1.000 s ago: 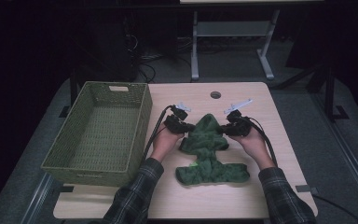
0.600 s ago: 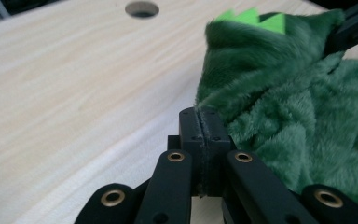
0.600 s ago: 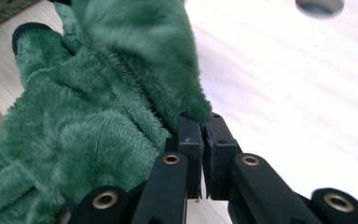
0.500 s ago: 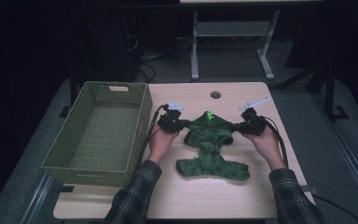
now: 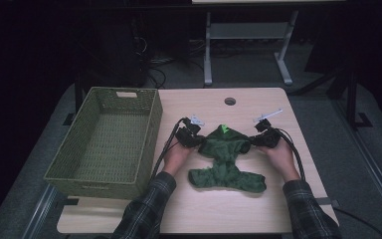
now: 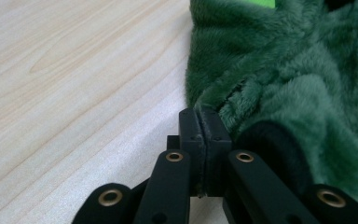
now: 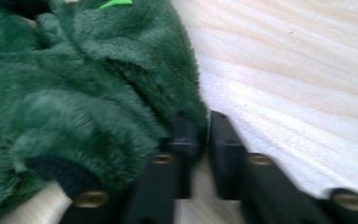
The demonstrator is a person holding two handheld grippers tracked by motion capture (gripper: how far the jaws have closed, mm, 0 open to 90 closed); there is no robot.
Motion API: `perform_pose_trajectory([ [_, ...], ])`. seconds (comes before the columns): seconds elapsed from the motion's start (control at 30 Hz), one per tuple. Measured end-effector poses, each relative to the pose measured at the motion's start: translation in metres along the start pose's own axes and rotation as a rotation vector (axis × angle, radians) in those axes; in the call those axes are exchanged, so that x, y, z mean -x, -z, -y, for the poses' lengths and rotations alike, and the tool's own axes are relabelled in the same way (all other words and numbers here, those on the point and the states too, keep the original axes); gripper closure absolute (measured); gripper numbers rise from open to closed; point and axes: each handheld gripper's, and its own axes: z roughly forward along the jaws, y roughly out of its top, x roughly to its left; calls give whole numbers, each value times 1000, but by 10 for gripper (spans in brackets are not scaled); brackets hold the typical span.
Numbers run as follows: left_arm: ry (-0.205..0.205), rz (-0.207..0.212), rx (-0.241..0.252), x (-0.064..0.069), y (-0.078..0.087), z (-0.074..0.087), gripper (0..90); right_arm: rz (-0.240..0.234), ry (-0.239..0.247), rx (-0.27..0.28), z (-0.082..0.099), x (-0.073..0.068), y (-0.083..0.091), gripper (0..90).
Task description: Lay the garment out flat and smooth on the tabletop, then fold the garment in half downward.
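Observation:
A green fleece garment (image 5: 224, 162) with a bright green tag lies spread on the wooden table (image 5: 219, 211). My left gripper (image 5: 198, 141) is at its upper left corner, and in the left gripper view the gripper (image 6: 200, 116) is shut on the garment's (image 6: 284, 70) edge, low over the wood. My right gripper (image 5: 253, 142) is at the upper right corner. Its jaws have just been opening: in the right gripper view the gripper (image 7: 204, 133) shows a narrow gap, with the fleece (image 7: 74, 93) lying against the left jaw and its edge at the mouth of the gap.
A green woven basket (image 5: 151, 124) stands with nothing inside on the table's left side, close beside my left hand. A round cable hole (image 5: 230, 101) is in the tabletop behind the garment. A metal stand (image 5: 243, 45) is on the floor beyond the table.
The right hand has moved outward and both hands have sunk, stretching the garment's top wider and laying it on the table.

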Motion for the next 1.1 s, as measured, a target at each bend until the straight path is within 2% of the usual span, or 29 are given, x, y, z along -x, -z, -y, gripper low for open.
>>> perform_pose_trajectory([
  [0.07,5,0,12,-1,3,-1,857,9,-1,5,-1,0,1,721],
  [0.1,10,-3,36,-4,12,-5,840,12,2,24,-2,-1,9,697],
  [0.23,22,10,72,-8,32,-16,743,26,19,60,-8,-3,29,684],
  [0.3,21,24,80,-9,41,-19,691,35,30,87,-10,-3,39,678],
  [0.37,39,52,87,-10,49,-20,638,15,16,115,-10,-2,48,678],
  [0.43,38,56,84,-7,55,-19,581,16,19,120,-8,-3,57,677],
  [0.5,48,78,92,-1,60,-16,535,1,12,135,-7,-6,66,663],
  [0.6,27,86,74,9,66,-11,458,-12,23,157,-6,-14,76,646],
  [0.77,10,98,80,19,75,-3,378,-26,48,176,-3,-27,81,646],
  [1.0,-29,102,76,41,91,20,246,-57,89,178,7,-50,75,642],
  [1.03,-29,102,76,41,91,20,225,-69,82,179,9,-53,74,638],
  [1.1,-29,106,74,47,94,29,194,-71,98,173,12,-60,71,636],
])
